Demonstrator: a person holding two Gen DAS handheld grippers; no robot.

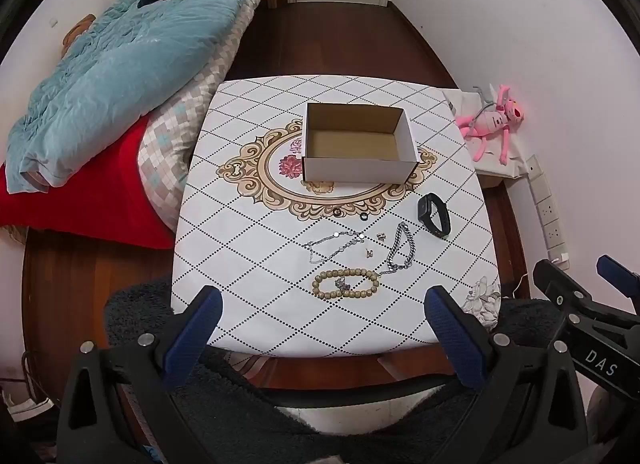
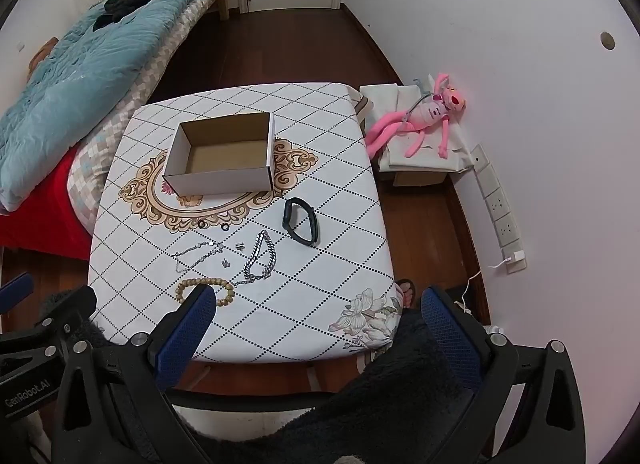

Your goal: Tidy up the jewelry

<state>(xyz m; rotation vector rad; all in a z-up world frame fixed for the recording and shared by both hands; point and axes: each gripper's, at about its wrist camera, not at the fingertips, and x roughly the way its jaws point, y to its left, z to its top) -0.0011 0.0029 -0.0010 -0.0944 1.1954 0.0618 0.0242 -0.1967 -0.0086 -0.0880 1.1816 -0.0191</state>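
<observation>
Bedding in a blue heap (image 1: 132,59) fills the left of the room, and beside it stands the table (image 1: 248,304) under a diamond-patterned cloth. Near its middle sits an open cardboard box (image 1: 358,165), with nothing inside. A pink plush toy (image 2: 424,119) lies on a low stand by the wall, well apart from the table.

Both tools hang over the near edge. The left gripper (image 1: 322,310) has its blue fingers wide apart and holds nothing; the right gripper (image 2: 316,310) is likewise spread and free.

Between box and near edge the jewelry lies scattered. A black watch band (image 1: 434,215) rests right of the group. A heavy silver chain (image 1: 400,250) lies just beside a wooden bead bracelet (image 1: 346,284), and a fine necklace (image 1: 332,244) lies left of the chain. Two dark rings (image 1: 351,215) sit closest to the box, and small earrings (image 1: 374,244) lie between necklace and chain.
</observation>
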